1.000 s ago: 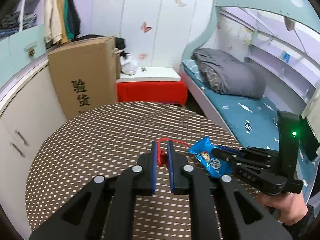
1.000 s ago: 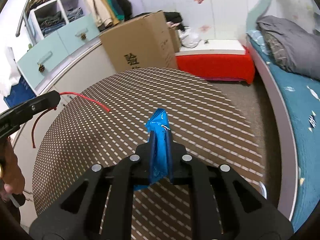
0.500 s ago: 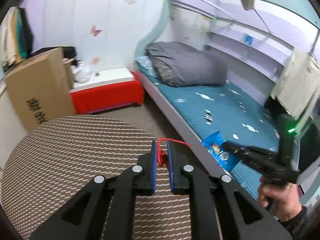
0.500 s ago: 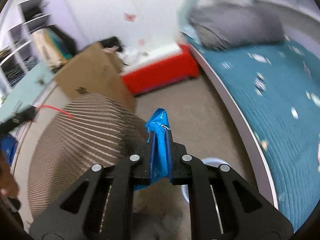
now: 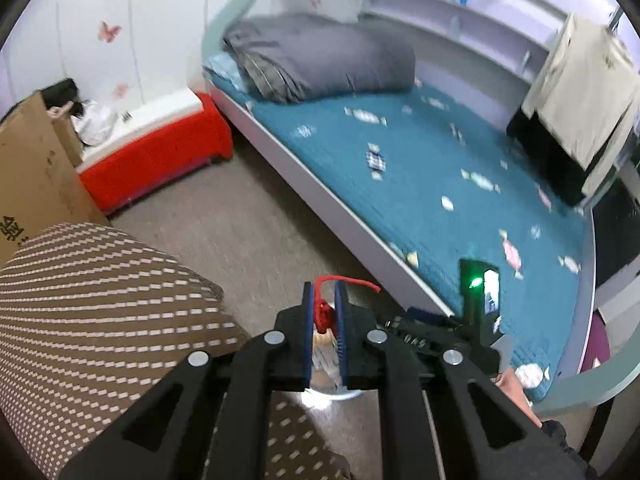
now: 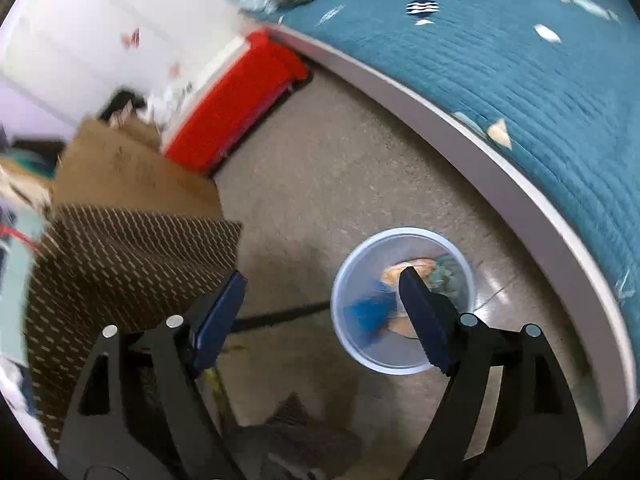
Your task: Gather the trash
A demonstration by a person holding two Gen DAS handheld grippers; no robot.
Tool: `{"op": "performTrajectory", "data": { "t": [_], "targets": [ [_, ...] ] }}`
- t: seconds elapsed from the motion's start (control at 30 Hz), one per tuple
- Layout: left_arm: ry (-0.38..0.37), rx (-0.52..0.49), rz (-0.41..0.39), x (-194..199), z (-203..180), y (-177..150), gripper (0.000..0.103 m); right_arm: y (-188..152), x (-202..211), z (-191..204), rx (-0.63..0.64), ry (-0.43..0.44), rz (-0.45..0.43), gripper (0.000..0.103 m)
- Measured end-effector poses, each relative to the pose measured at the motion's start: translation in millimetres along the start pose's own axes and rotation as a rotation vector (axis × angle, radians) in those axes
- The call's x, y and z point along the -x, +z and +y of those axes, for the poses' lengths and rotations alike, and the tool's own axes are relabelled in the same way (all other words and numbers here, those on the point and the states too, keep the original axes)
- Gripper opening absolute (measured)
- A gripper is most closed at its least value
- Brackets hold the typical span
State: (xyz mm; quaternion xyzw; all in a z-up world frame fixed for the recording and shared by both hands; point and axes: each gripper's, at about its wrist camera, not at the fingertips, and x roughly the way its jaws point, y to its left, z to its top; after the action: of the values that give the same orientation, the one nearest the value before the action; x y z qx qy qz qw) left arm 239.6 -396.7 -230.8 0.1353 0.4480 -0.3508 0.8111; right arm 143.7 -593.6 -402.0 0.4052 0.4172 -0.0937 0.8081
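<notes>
The left hand-held gripper points forward and slightly down, its two blue-padded fingers drawn close together and parallel, pinching something between them. The right hand-held gripper is angled steeply downward, its fingers spread wide apart with nothing between the pads. In the left wrist view the right hand-held gripper's black body sits just beside and below the left one, with the person's right hand wrapped around its handle.

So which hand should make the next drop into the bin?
Left. The left claw is shut on the red string with the bin just below it, while the right claw is open and empty.
</notes>
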Motion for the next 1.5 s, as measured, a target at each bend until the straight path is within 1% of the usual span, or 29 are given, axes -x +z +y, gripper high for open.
{"op": "performTrajectory", "data": {
  "t": [0.2,0.27,0.33,0.4,0.43,0.47,0.5,0.53,0.57,0.6,0.67,0.73,0.8,0.83,0.87,0.9,0.93,0.97,1.0,1.03,1.07,1.1,1.13,1.17,1.2,1.3,1.4,1.5],
  "targets": [
    [-0.018,-0.04,0.132,-55,-27,7,0.01,1,53,-15,-0.041,-0.004,-0.117,0.083],
    [-0.025,-0.053,0.192,-75,-39,7,0.01,2,66,-20,-0.049,-0.005,-0.144,0.085],
    [-0.015,-0.077,0.256,-96,-52,3,0.01,1,79,-23,-0.054,0.001,-0.162,0.086],
    [-0.024,-0.095,0.334,-118,-61,0,0.014,1,89,-24,-0.048,-0.009,-0.174,0.088],
    [-0.018,-0.096,0.359,-125,-63,-2,0.02,-1,94,-25,-0.044,-0.016,-0.181,0.09],
    [-0.01,-0.091,0.377,-132,-64,-3,0.047,-2,97,-25,-0.041,-0.019,-0.184,0.091],
    [-0.004,-0.074,0.385,-138,-63,-2,0.088,-3,99,-24,-0.039,-0.021,-0.184,0.092],
    [0.011,-0.055,0.37,-138,-61,-1,0.096,-5,102,-23,-0.037,-0.021,-0.182,0.092],
    [0.039,-0.031,0.337,-136,-56,0,0.096,-6,102,-22,-0.035,-0.017,-0.18,0.093],
    [0.054,-0.019,0.327,-135,-54,1,0.096,-7,104,-20,-0.033,-0.01,-0.178,0.095],
    [0.059,0.003,0.328,-130,-50,0,0.096,-10,108,-19,-0.029,-0.014,-0.178,0.097],
    [0.07,0.032,0.313,-116,-41,1,0.096,-13,115,-12,-0.027,-0.026,-0.185,0.097],
    [0.052,0.066,0.263,-95,-33,2,0.096,-15,121,-4,-0.025,-0.043,-0.197,0.097],
    [0.024,0.076,0.237,-83,-32,3,0.096,-15,127,3,-0.02,-0.054,-0.21,0.097],
    [0.022,0.087,0.21,-70,-29,3,0.096,-16,132,9,-0.013,-0.053,-0.219,0.097],
    [0.03,0.1,0.161,-50,-25,2,0.096,-17,138,16,0.0,-0.049,-0.226,0.097],
    [0.017,0.11,0.113,-34,-22,1,0.096,-17,145,27,0.021,-0.049,-0.23,0.097],
    [-0.009,0.11,0.058,-16,-23,-1,0.096,-18,150,36,0.037,-0.049,-0.231,0.097],
    [-0.015,0.101,0.015,0,-23,-2,0.096,-19,159,50,0.057,-0.046,-0.236,0.097],
    [-0.003,0.089,-0.034,18,-24,-5,0.096,-20,165,59,0.071,-0.043,-0.243,0.097],
    [0.015,0.079,-0.084,36,-23,-8,0.096,-22,174,72,0.09,-0.038,-0.254,0.097],
    [0.05,0.071,-0.153,62,-21,-13,0.096,-24,180,83,0.107,-0.036,-0.261,0.097],
    [0.082,0.072,-0.202,79,-20,-17,0.096,-28,190,103,0.144,-0.037,-0.272,0.097],
    [0.135,0.078,-0.266,104,-16,-24,0.097,-32,196,114,0.167,-0.037,-0.278,0.097],
    [0.175,0.086,-0.303,119,-13,-28,0.097,-36,203,127,0.196,-0.037,-0.285,0.097],
    [0.267,0.11,-0.387,171,1,-49,0.097,-52,222,174,0.287,-0.037,-0.304,0.097],
    [0.344,0.128,-0.43,210,16,-71,0.098,-71,242,216,0.356,-0.02,-0.332,0.097],
    [0.436,0.175,-0.469,249,35,-93,0.098,-92,259,256,0.423,-0.007,-0.368,0.097]
  ]
}}
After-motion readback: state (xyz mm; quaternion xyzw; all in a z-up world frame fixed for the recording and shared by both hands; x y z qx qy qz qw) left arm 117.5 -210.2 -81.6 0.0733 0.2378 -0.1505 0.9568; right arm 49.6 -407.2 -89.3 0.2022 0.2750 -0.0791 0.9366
